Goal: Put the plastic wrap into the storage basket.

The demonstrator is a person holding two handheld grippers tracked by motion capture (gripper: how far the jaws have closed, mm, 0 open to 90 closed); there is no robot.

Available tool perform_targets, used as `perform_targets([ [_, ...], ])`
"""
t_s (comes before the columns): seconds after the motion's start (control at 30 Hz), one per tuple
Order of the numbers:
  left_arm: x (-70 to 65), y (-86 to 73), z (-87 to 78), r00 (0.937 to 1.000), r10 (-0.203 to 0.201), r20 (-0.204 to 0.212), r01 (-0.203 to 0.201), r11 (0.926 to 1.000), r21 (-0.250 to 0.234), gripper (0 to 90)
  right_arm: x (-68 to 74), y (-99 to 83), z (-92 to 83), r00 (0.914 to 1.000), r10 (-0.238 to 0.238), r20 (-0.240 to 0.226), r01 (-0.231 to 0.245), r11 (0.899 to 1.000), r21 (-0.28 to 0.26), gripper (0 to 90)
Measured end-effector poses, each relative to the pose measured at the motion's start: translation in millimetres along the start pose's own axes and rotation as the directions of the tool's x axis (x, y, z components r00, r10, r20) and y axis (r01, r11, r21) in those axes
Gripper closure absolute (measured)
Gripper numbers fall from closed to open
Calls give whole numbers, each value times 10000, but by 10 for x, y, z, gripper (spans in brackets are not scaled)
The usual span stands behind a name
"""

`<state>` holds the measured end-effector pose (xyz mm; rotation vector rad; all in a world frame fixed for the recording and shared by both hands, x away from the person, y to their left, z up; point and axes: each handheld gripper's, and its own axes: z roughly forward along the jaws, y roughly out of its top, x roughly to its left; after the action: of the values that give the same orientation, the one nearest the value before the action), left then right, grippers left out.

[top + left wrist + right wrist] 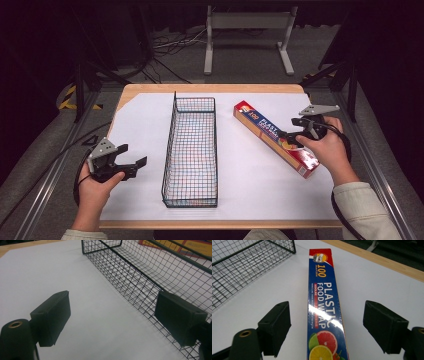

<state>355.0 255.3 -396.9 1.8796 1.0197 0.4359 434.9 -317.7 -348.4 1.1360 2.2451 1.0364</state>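
You're holding the left gripper [131,159] over the white sheet [250,165] at the table's left side, just beside the long wall of the wire basket [190,150]. Its jaws are standing wide apart, gripping nothing; in the left gripper view the gripper [112,318] is looking at bare sheet [50,272] between them, with the basket's mesh wall [140,287] running right past the right-hand jaw.

You're holding the right gripper [291,133] over the plastic food wrap box [275,137], near its middle. The box is lying flat on the sheet, diagonal, to the right of the basket and apart from it. In the right gripper view the jaws are spread wide, one on each side of the box [324,305], clear gap on both sides, gripper [327,327] not pinching it. Can't tell from here whether the jaws are touching the sheet.

Basket's corner [249,260] is showing top left in that view. Basket is sitting lengthwise mid-table [210,88], nothing visible inside it.
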Motion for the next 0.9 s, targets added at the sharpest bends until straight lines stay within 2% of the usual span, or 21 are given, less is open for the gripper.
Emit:
perform_targets([
  [0.2,15,-8,-3,10000,-4,-74,4,10000,-39,138,-2,109,113,9998,-176,-68,179,9992,367,225],
  [0.33,20,-12,-5,10000,-49,-84,48,10000,-73,137,-32,121,194,9998,-60,-201,73,9979,636,223],
  [0.47,13,-40,48,10000,-1,-90,2,9999,131,138,-104,97,333,9993,113,-361,-58,9888,1491,255],
  [0.5,13,-40,48,10000,-1,-90,2,9999,131,138,-104,97,333,9993,113,-361,-58,9888,1491,255],
  [0.53,10,-40,50,10000,21,-64,-20,9999,146,137,-125,95,418,9992,142,-386,-60,9786,2055,264],
  [0.6,6,-40,49,10000,44,-79,-43,9998,169,137,-124,95,437,9990,155,-411,-59,9750,2223,262],
  [0.73,5,-51,57,10000,48,-72,-46,9998,202,138,-89,90,525,9989,129,-440,17,9483,3173,234],
  [0.83,6,-56,59,10000,21,-65,-19,9998,222,138,-101,77,584,9989,-151,-434,295,9351,3531,213],
  [0.9,8,-56,57,10000,42,-56,-41,9998,207,138,-105,62,634,9989,-169,-438,321,9271,3734,206],
])
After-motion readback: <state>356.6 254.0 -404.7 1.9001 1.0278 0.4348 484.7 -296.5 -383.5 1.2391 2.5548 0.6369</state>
